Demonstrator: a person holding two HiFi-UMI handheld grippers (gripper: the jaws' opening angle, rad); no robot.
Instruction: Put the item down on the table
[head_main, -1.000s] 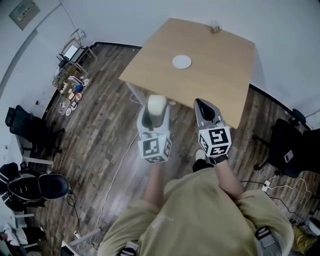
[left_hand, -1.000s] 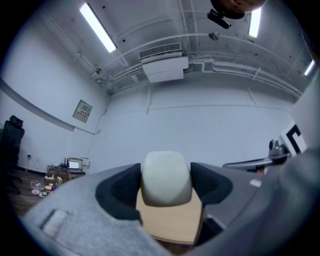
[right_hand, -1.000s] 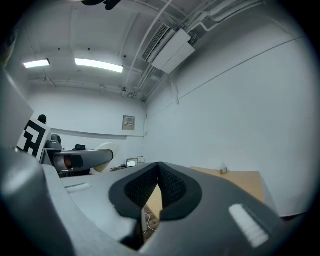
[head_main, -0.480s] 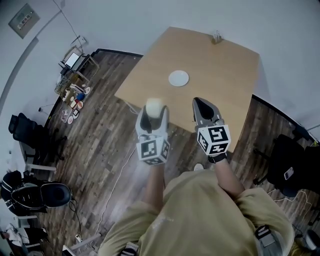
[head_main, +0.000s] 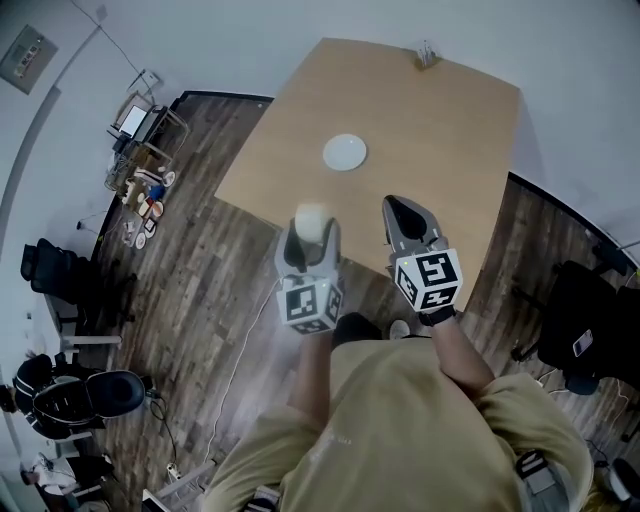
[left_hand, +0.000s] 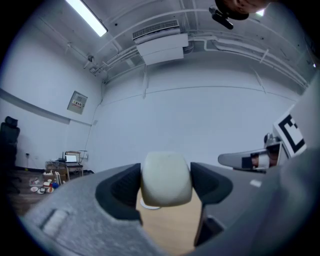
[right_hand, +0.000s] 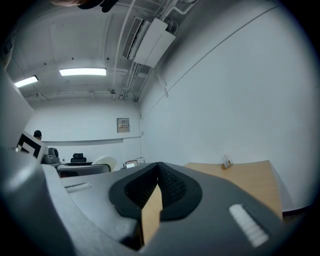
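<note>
A cream, rounded cup-like item (head_main: 311, 220) (left_hand: 166, 179) is clamped between the jaws of my left gripper (head_main: 309, 238) (left_hand: 166, 186), held just over the near edge of the wooden table (head_main: 430, 150). My right gripper (head_main: 404, 222) (right_hand: 158, 186) hovers beside it over the same edge, jaws shut with nothing between them. A white plate (head_main: 344, 152) lies on the table beyond the left gripper; a sliver of the white plate (left_hand: 146, 204) shows under the held item.
A small holder (head_main: 427, 54) (right_hand: 227, 162) stands at the table's far edge by the wall. Office chairs (head_main: 60, 275) and clutter (head_main: 140, 185) stand on the wood floor to the left; another chair (head_main: 585, 320) stands on the right.
I have stepped closer to the table: it now reaches under both grippers. The left gripper still holds the cream item; the right stays shut.
</note>
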